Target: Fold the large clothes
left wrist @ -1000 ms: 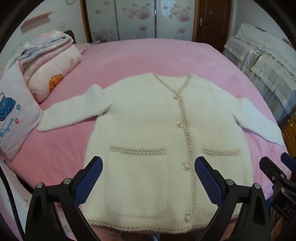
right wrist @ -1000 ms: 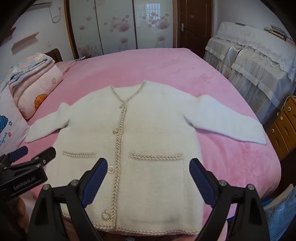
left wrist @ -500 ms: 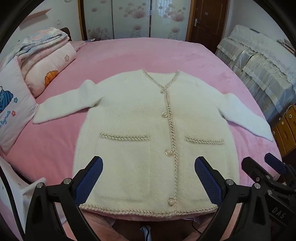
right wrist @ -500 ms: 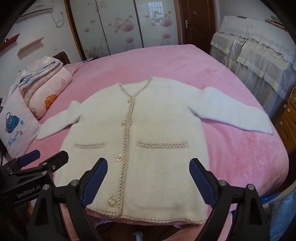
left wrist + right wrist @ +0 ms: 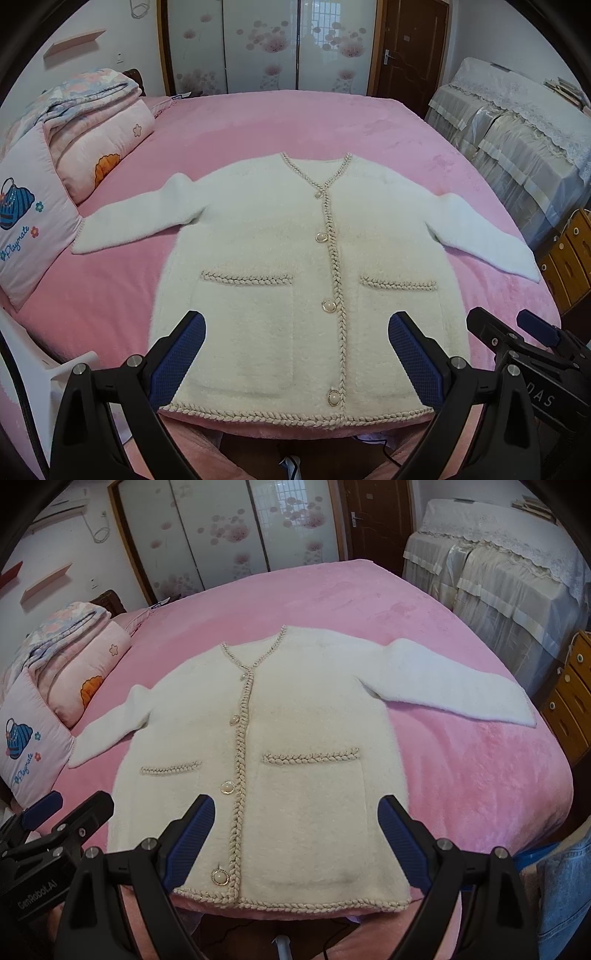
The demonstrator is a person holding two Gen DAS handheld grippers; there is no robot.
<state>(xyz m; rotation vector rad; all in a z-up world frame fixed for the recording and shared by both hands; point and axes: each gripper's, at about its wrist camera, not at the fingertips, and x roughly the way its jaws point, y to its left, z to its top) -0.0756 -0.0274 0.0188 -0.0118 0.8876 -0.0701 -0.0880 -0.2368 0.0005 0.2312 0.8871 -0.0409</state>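
We see the pink bed (image 5: pixel 92 302) filling the frame, the cardigan (image 5: pixel 266 258) flat at its centre, sleeves spread. At the bottom edge our left hand-held gripper (image 5: pixel 295 354) and right hand-held gripper (image 5: pixel 297 834) hover above the hem, jaws apart, empty.

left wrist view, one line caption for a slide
Open left gripper hovers over a cream cardigan spread flat on a pink bed.

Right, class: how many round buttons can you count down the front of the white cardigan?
4, all along the cardigan braided front edge: one at the base of the V-neck, one on the chest, one at pocket level, one near the hem. None looks hidden.
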